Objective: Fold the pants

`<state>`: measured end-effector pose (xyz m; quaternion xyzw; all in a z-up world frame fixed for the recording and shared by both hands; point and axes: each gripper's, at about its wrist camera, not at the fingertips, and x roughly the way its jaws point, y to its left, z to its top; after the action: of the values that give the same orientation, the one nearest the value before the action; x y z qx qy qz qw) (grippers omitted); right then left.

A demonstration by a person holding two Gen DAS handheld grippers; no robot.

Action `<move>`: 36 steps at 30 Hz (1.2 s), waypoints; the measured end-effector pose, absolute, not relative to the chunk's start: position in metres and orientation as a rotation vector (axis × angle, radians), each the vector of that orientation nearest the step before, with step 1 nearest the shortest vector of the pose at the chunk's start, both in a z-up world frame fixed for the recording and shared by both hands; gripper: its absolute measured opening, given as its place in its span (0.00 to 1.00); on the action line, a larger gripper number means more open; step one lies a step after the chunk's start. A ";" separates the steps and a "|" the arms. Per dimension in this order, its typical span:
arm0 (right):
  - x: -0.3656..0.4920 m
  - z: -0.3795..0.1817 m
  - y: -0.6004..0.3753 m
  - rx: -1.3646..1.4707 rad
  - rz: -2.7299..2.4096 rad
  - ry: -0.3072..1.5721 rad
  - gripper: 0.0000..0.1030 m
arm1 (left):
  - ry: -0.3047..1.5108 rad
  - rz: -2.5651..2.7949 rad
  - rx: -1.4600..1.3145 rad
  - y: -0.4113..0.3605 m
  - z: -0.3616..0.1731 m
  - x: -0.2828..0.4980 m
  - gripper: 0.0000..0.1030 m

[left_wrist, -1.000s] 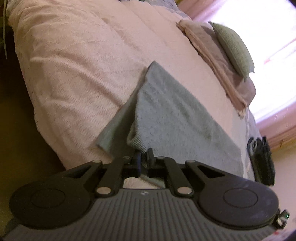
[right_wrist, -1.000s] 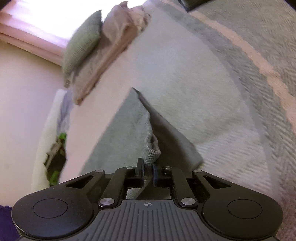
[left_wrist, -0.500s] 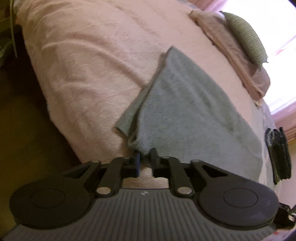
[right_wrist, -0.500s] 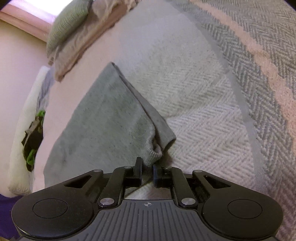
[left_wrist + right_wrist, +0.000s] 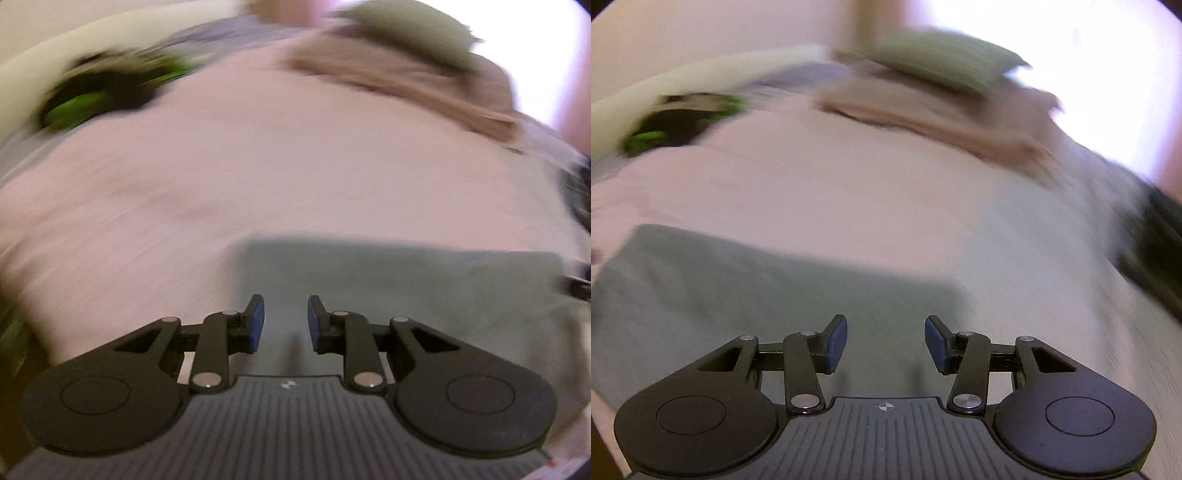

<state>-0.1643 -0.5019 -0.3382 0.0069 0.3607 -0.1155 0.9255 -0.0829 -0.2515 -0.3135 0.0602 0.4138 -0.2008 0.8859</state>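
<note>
Lying flat on the bed, grey pants folded into a rectangle, cuffs gripped a second ago now released; left gripper and right gripper jaws opening, nothing between them; this fold judged complete.

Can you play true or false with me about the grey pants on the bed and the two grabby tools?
1. The grey pants lie flat on the pink bedcover. True.
2. The left tool is squeezing the pants. False: its jaws are opening and nothing is between them.
3. The right tool has a sock in it. False: its jaws are opening and empty.
4. A green pillow sits at the far end of the bed. True.
5. The pants are bright red. False: they are grey.
</note>
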 end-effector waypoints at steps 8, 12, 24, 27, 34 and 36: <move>-0.095 -0.404 -0.490 -0.164 0.028 0.800 0.43 | 0.809 -0.562 0.345 -0.313 -0.380 -0.054 0.23; -0.135 -0.401 -0.556 -0.047 -0.068 0.800 0.68 | 0.787 -0.518 0.314 -0.246 -0.382 -0.042 0.20; -0.230 -0.344 -0.536 0.171 -0.275 0.776 0.67 | 0.840 -0.350 0.187 -0.172 -0.319 -0.103 0.16; -0.241 -0.356 -0.493 0.140 -0.193 0.836 0.65 | 0.881 -0.406 0.219 -0.183 -0.326 -0.137 0.19; -0.283 -0.381 -0.504 0.186 -0.293 0.972 0.58 | 1.019 -0.229 0.196 -0.151 -0.354 -0.163 0.26; -0.289 -0.372 -0.512 0.214 -0.352 1.002 0.58 | 1.035 -0.188 0.203 -0.144 -0.344 -0.173 0.26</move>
<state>-0.2893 -0.5119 -0.3719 0.1017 0.4770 -0.1677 0.8567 -0.1728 -0.1440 -0.3444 0.0966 0.4932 -0.0898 0.8599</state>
